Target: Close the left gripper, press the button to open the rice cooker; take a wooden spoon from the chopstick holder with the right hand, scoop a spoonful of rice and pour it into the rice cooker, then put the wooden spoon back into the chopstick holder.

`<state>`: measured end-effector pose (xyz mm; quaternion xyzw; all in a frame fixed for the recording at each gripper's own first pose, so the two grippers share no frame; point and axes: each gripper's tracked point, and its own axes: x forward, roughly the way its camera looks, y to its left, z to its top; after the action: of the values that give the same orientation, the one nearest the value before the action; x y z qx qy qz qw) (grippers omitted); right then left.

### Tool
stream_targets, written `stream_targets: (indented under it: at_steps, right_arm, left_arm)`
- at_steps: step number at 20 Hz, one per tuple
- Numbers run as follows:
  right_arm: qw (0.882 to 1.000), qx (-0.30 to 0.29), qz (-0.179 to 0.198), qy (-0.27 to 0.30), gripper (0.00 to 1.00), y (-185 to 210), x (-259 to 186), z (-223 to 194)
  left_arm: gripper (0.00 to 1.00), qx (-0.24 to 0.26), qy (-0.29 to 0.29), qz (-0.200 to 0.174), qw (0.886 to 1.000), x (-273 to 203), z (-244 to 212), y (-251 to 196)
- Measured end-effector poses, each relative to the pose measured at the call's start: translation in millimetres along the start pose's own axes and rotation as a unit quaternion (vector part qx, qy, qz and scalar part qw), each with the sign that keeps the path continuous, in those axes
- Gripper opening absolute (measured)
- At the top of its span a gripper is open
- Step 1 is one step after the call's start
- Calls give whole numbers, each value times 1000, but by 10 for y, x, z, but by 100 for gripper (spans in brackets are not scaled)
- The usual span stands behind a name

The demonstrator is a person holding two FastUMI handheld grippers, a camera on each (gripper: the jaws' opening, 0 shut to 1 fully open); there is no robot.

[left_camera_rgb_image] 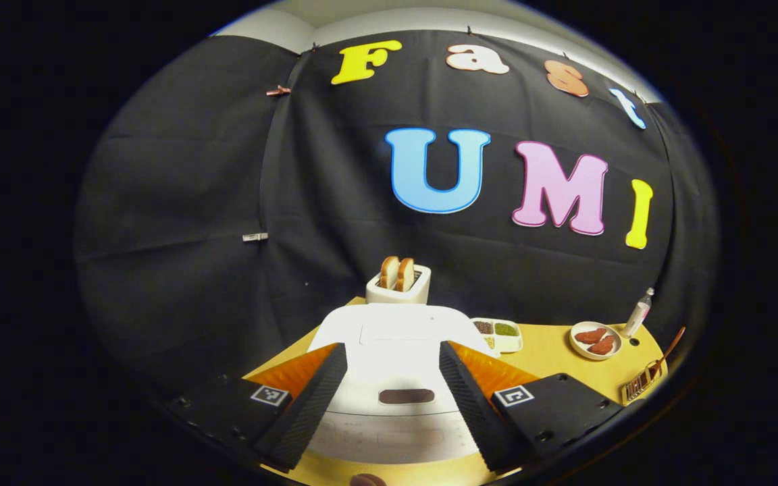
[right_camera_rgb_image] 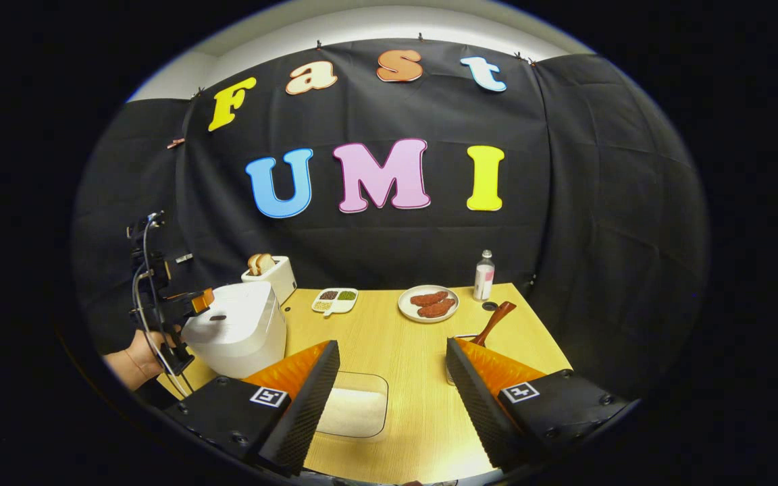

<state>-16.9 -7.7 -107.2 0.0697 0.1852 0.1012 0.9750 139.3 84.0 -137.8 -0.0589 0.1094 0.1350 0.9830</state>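
The white rice cooker (left_camera_rgb_image: 396, 344) stands shut, right in front of my left gripper (left_camera_rgb_image: 392, 364), whose jaws stand wide open on either side of the lid. A dark oval button (left_camera_rgb_image: 406, 396) sits on the lid's near part, between the fingers. In the right gripper view the cooker (right_camera_rgb_image: 237, 327) is at the table's left, with the left gripper (right_camera_rgb_image: 193, 304) held by a hand above it. My right gripper (right_camera_rgb_image: 392, 371) is open and holds nothing. A wooden spoon (right_camera_rgb_image: 494, 320) leans in the chopstick holder (right_camera_rgb_image: 456, 344) just behind its right finger. A clear tray of rice (right_camera_rgb_image: 355, 408) lies by its left finger.
A toaster (right_camera_rgb_image: 271, 273) with bread stands behind the cooker. A divided dish of grains (right_camera_rgb_image: 336, 299), a plate of reddish food (right_camera_rgb_image: 429, 304) and a small bottle (right_camera_rgb_image: 483, 275) line the far side of the yellow table (right_camera_rgb_image: 389, 337). Black cloth walls surround the table.
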Motion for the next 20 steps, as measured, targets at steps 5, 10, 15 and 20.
stream_targets:
  at_steps: [5, 10, 15, 20]
  right_arm:
    - [999, -6, 8, -40, 99, -37, 31, 354]
    - [997, -9, 12, -70, 99, -104, -1, 570]
    - [997, -13, 11, -81, 98, -290, -74, 689]
    - [996, -7, 1, -90, 98, -515, -97, 696]
  left_arm:
    - [95, -7, -33, -53, 998, -593, 346, -363]
    - [95, -5, -65, -94, 993, -1155, 680, -655]
    - [95, 8, -88, -130, 988, -1591, 850, -932]
    - [95, 19, -106, -152, 982, -1863, 895, -1102]
